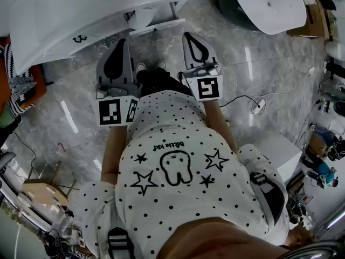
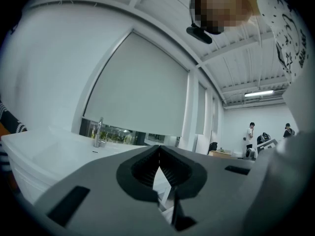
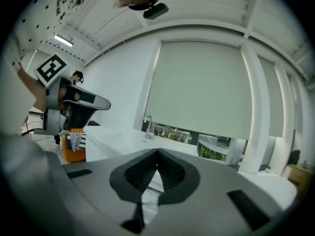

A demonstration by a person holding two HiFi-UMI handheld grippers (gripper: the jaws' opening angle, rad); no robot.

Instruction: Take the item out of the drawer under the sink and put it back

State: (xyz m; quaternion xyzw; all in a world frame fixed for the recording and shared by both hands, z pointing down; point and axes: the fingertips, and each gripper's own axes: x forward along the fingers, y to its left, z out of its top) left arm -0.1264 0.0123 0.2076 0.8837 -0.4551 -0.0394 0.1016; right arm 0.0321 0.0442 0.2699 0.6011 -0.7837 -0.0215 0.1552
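Both grippers are held in front of the person's chest, short of the white sink (image 1: 64, 20), and nothing is carried by either. The left gripper (image 2: 159, 150) is seen with its jaws brought together, the ribbed pads meeting at the tip and only the room behind showing through the gap lower down. The right gripper (image 3: 157, 154) is closed in the same way and is likewise empty.

The item named in the task cannot be found in any view. The drawer cannot be made out either: the space below the basin is largely hidden by the sink's rim in the head view, and both gripper views look across the top of the surface toward the faucet (image 2: 99, 132). Nothing that could be taken for the item is seen on the grey floor (image 1: 259, 74) between the person and the sink.

The task is therefore judged to be at one of its ends, either not begun or already finished with the item returned, and which of the two cannot be told. If it is not begun, everything is left to do: the drawer opened, the item lifted out and put back.
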